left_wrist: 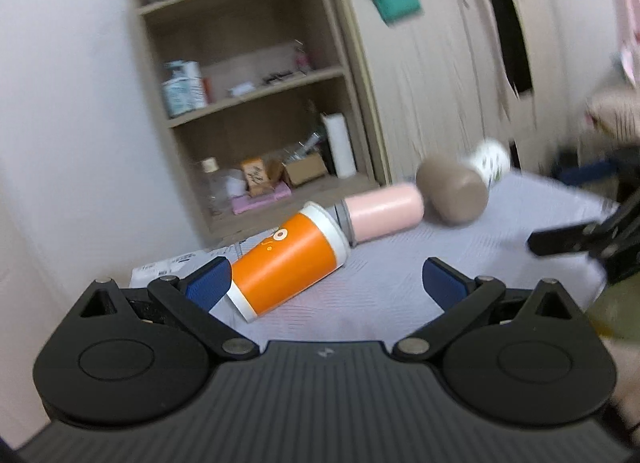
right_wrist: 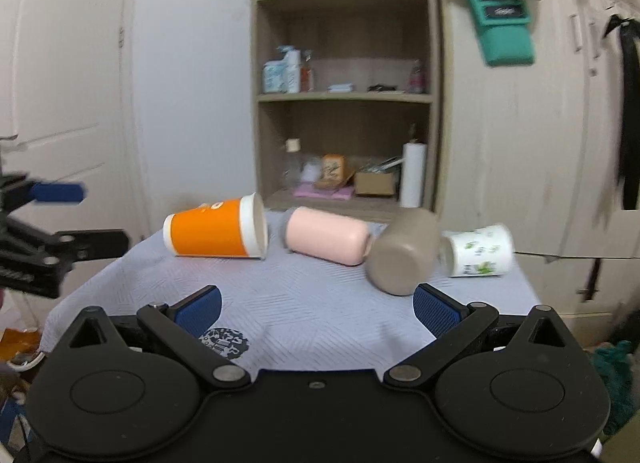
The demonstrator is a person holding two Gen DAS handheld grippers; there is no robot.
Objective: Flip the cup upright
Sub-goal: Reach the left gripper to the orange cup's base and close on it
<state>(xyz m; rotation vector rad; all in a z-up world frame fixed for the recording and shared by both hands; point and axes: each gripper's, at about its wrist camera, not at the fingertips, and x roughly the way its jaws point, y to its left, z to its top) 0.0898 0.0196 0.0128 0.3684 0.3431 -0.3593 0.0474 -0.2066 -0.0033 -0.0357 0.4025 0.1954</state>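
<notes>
Both of my tongs are released, their blue pads spread wide with nothing between them. My left gripper (left_wrist: 326,281) hangs low over the near left part of the table (left_wrist: 380,283), which is covered in a pale grey patterned cloth, and the orange cup (left_wrist: 286,265) lies on its side right in front of it, its narrow white base close beside my left blue pad (left_wrist: 210,283) and its wide white rim pointing away toward the shelf. I cannot tell if that pad touches the cup. My right gripper (right_wrist: 316,309) is held above the near edge of the table (right_wrist: 300,303), with all four cups lying in a row across the cloth ahead of it. From that side the orange cup (right_wrist: 212,229) is at the left end, mouth turned to the right; just beside it lies the pink cup (right_wrist: 326,241), then the brown cup (right_wrist: 404,253) with its flat bottom facing me, near my right pad (right_wrist: 434,309), and at the far right the white cup with green leaf prints (right_wrist: 480,251), tipped over as well. The brown and white cups are blurred. Behind the table stands a wooden shelf (right_wrist: 344,97) with bottles, boxes and a paper roll, and a teal bag (right_wrist: 506,29) hangs on the cupboard to the right.
</notes>
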